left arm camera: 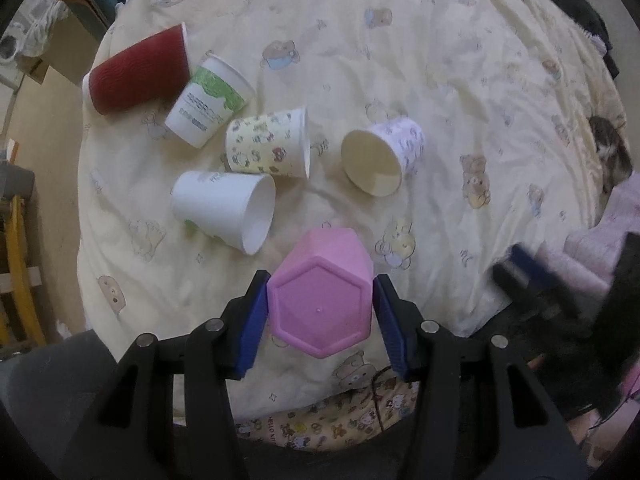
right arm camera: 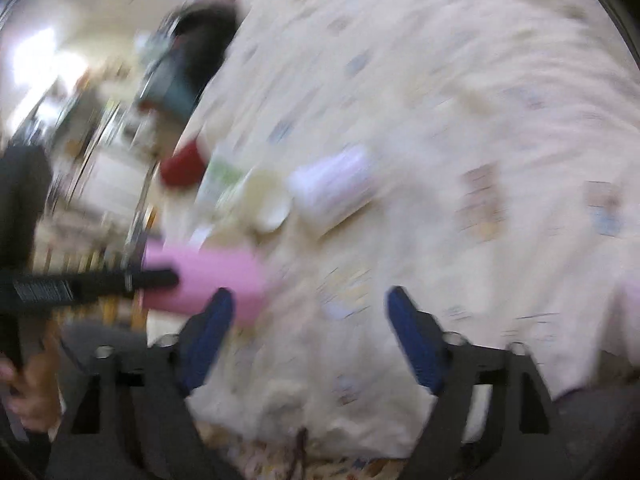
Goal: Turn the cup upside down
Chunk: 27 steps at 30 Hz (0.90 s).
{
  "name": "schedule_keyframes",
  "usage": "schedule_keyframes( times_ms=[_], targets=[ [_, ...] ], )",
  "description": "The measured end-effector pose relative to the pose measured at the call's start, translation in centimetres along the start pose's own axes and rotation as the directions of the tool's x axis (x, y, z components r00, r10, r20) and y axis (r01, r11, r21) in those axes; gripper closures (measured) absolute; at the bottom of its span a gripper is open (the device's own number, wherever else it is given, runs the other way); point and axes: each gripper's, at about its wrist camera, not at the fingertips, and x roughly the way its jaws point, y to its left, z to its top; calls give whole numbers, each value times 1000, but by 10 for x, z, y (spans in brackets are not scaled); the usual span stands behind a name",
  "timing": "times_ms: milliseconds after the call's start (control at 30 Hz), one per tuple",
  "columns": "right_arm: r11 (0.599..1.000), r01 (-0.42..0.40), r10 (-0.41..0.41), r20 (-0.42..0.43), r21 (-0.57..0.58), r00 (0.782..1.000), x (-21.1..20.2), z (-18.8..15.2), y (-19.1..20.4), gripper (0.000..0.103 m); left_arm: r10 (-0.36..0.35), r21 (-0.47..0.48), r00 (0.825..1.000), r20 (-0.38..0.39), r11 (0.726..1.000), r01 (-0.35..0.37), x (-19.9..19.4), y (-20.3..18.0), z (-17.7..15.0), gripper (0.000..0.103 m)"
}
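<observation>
A pink hexagonal plastic cup [left arm camera: 320, 300] sits between the blue pads of my left gripper [left arm camera: 320, 308], its flat base facing the camera and its mouth towards the bedspread. The pads touch its two sides, so the gripper is shut on it. In the blurred right wrist view the same pink cup [right arm camera: 212, 276] shows at the left, held by the black left gripper [right arm camera: 160, 278]. My right gripper [right arm camera: 310, 304] is open and empty, to the right of the cup over the bedspread. It shows blurred in the left wrist view [left arm camera: 528, 272].
Several paper cups lie on their sides on the cream bear-print bedspread [left arm camera: 440, 80]: a red ribbed one [left arm camera: 140, 70], a green-and-white one [left arm camera: 208, 100], a cartoon-print one [left arm camera: 268, 144], a plain white one [left arm camera: 228, 208] and a lilac-print one [left arm camera: 380, 156]. The bed edge drops off at the left.
</observation>
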Motion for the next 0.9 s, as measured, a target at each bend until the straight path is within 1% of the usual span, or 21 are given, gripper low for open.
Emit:
schedule_keyframes(
  times_ms=[33,100,167,300,400,567,767,900],
  targets=[
    [999,8,-9,39,33,999,-8,1,-7,10,11,6,1000,-11,1000,-11,5,-5,-2,55],
    [996,-2,-7,96,93,995,-20,4,-19,10,32,16,999,-25,999,-32,13,-11,-5,55],
    [992,-18,4,120,121,993,-27,5,-25,10,68,24,997,-28,997,-67,21,-16,-7,55],
    [989,-55,36,137,137,990,-30,7,-26,10,132,31,991,-31,991,-131,35,-24,-7,55],
    [990,-68,52,128,122,990,-25,6,-19,10,157,35,987,-32,987,-156,42,-28,-6,55],
    [988,-91,73,135,129,988,-26,7,-20,10,180,43,983,-38,983,-178,54,-31,-8,55],
    [982,-111,91,133,151,987,-26,7,-23,10,163,33,986,-40,986,-161,58,-32,-9,54],
    [984,-105,86,134,141,987,-26,7,-22,10,152,25,988,-19,988,-151,55,-30,-10,52]
  ],
)
